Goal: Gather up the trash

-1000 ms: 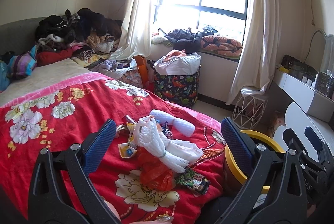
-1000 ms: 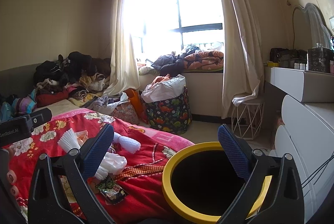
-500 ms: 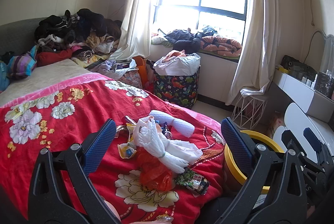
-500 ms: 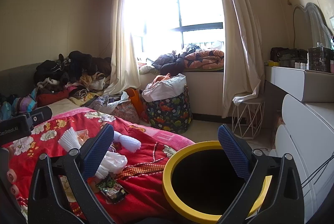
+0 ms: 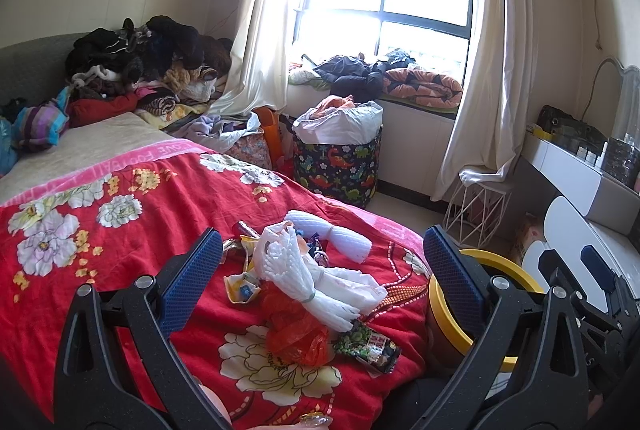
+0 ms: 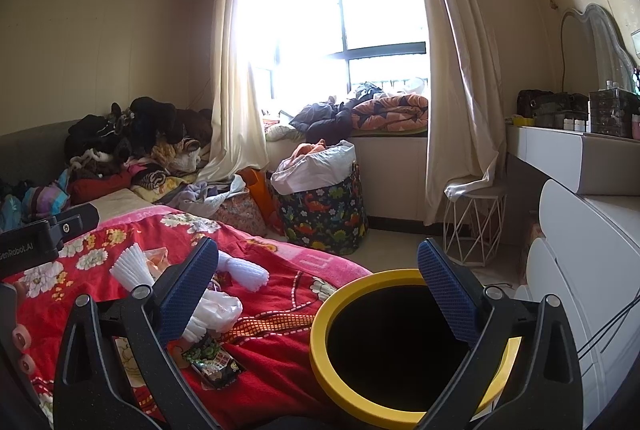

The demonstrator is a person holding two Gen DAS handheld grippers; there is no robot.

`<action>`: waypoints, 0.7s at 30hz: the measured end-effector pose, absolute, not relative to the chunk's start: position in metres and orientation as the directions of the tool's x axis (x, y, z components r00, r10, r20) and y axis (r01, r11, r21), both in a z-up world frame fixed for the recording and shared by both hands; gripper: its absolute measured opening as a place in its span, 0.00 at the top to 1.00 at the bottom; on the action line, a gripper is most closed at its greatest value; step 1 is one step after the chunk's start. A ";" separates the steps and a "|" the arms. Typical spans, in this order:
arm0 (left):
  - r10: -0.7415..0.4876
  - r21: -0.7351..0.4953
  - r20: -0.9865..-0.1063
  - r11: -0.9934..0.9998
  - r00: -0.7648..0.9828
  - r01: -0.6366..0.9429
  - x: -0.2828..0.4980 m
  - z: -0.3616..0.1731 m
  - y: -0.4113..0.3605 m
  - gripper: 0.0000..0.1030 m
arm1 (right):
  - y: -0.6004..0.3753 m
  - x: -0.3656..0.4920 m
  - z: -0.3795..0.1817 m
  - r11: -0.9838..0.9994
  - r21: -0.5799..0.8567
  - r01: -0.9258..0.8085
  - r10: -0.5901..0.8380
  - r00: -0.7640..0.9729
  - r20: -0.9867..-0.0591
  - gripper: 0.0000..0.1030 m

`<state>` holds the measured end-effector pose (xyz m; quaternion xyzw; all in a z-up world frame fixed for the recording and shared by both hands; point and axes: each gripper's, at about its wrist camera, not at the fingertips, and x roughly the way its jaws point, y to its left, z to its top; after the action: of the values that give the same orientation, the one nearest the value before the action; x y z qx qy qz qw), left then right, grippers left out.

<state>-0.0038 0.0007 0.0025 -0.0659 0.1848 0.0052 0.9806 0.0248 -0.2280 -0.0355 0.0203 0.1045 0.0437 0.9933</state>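
Observation:
A heap of trash lies on the red flowered bedspread (image 5: 120,230): a white foam net bundle (image 5: 304,282), an orange plastic bag (image 5: 296,334), a dark snack wrapper (image 5: 368,344) and a white foam roll (image 5: 332,234). My left gripper (image 5: 320,286) is open and empty, held above and before the heap. A yellow-rimmed bin (image 6: 360,362) with a black inside stands at the bed's corner. My right gripper (image 6: 320,294) is open and empty, just above the bin's mouth. The wrapper (image 6: 212,362) and foam bundle (image 6: 132,266) also show in the right wrist view.
A dinosaur-print laundry basket (image 5: 336,165) stands on the floor by the window. A white wire stool (image 5: 476,213) and white dresser (image 6: 580,270) stand at the right. Clothes (image 5: 140,57) are piled at the bed's far end.

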 end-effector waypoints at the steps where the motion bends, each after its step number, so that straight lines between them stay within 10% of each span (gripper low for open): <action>1: -0.014 -0.128 -0.362 0.991 0.932 -0.034 -0.004 0.002 0.001 0.10 | -0.227 0.025 -0.037 0.996 0.047 -0.082 0.090 0.974 -0.208 0.06; 21: -0.062 -0.138 -0.381 0.990 0.922 0.010 0.007 0.008 -0.024 0.10 | -0.244 0.022 -0.037 0.998 0.058 -0.039 0.051 0.972 -0.228 0.06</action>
<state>0.0072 -0.0240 0.0075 -0.0666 0.1963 -0.0184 0.9781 0.0221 -0.2437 -0.0366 0.0264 0.1155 0.0228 0.9927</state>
